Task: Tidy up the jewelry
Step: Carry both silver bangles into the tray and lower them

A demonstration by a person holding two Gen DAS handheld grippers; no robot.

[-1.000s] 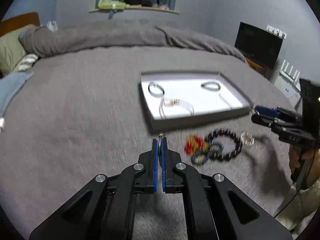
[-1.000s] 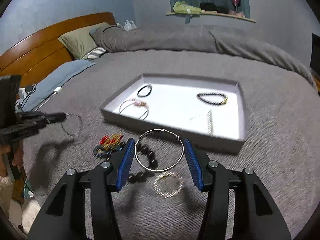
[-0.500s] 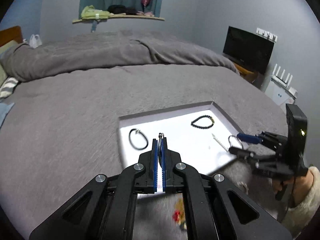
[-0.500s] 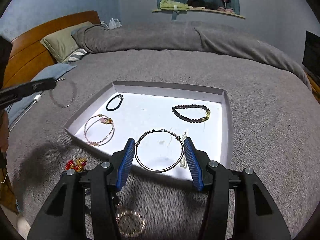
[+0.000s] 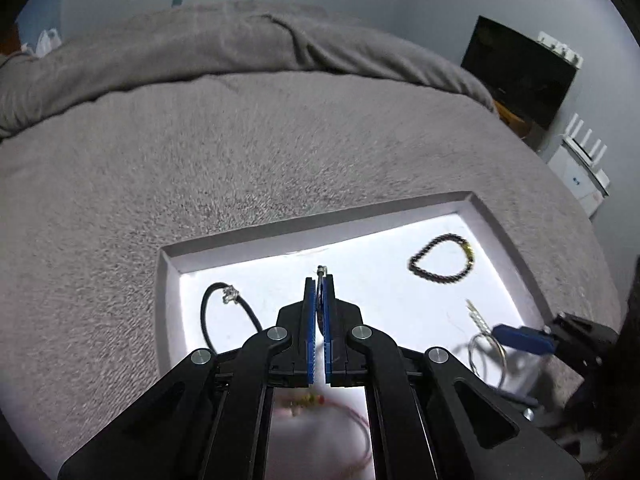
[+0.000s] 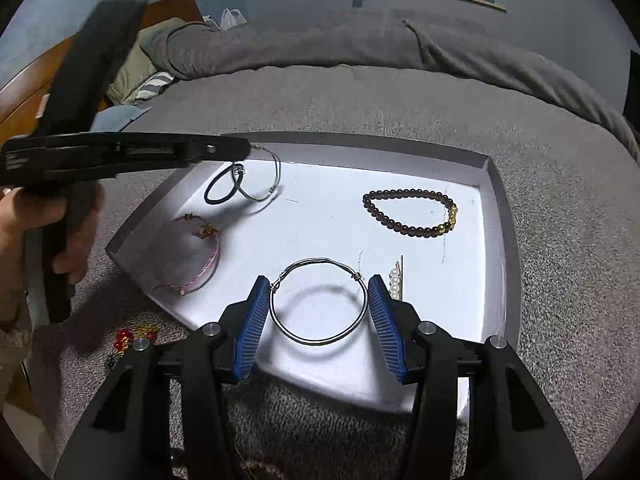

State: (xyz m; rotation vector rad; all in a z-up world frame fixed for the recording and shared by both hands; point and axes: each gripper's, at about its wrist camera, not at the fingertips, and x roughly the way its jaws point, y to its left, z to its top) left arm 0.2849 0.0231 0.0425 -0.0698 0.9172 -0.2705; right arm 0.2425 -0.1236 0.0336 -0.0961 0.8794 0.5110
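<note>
A white tray [image 6: 494, 200] lies on the grey bed. My right gripper [image 6: 319, 304] is shut on a silver wire bangle [image 6: 320, 340], held flat just above the tray's near edge. My left gripper [image 5: 319, 292] is shut on a second thin wire bangle [image 6: 262, 196], seen edge-on between its pads; in the right wrist view it hangs over the tray's far left corner. In the tray lie a black cord bracelet [image 6: 218, 192], a pink string bracelet [image 6: 200, 256], a dark bead bracelet [image 6: 412, 212] and a pearl clip [image 6: 396, 280].
Red and gold beaded pieces [image 6: 134, 336] lie on the blanket left of the tray. A folded duvet [image 6: 360, 48], pillows and a wooden headboard [image 6: 24, 92] are behind. A dark screen [image 5: 520, 76] and a white router [image 5: 584, 160] stand at the right.
Both grippers moved forward over the tray with their wire bangles and came lower. The loose jewelry on the blanket has dropped toward the bottom of both views.
</note>
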